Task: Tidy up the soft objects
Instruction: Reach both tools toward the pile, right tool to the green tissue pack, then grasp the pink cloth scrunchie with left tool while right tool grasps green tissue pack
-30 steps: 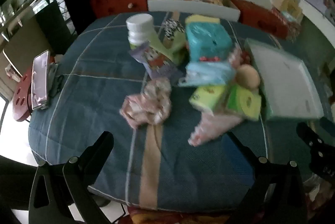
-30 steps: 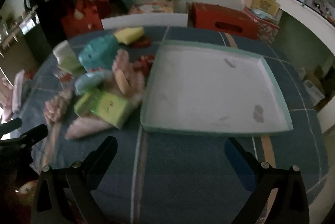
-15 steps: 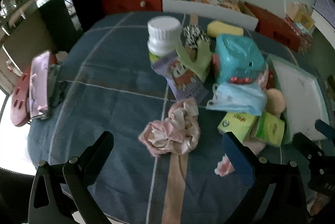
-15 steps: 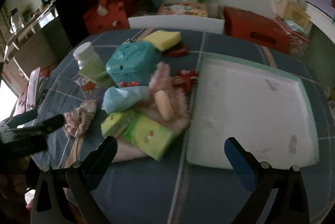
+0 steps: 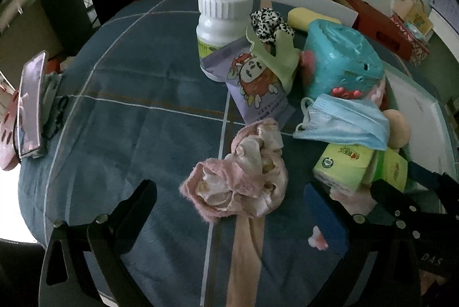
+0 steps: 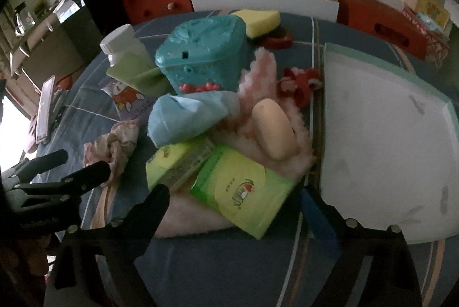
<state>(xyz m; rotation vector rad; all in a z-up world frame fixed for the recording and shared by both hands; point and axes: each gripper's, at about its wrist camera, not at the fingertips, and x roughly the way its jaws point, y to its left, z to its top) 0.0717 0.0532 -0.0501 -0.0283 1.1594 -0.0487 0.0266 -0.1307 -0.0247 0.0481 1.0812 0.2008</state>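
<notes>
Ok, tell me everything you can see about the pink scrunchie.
The pink scrunchie is a crumpled ring of pale pink and cream fabric, soft-looking and ruffled. It lies loose on the blue tablecloth, across a beige stripe, left of the green tissue packs. The open left gripper frames it without touching.

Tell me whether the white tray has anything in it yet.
Empty: the white tray shows only its bare, smudged floor, and the soft things lie beside it.

Both fisheye views are dim with a cool, greenish cast. Daylight blows out to pure white at the lower left edge of each frame. Straight lines bow strongly toward the black circular borders. The middle of each view is fairly sharp; edges look soft and murky, shadows faint.
</notes>
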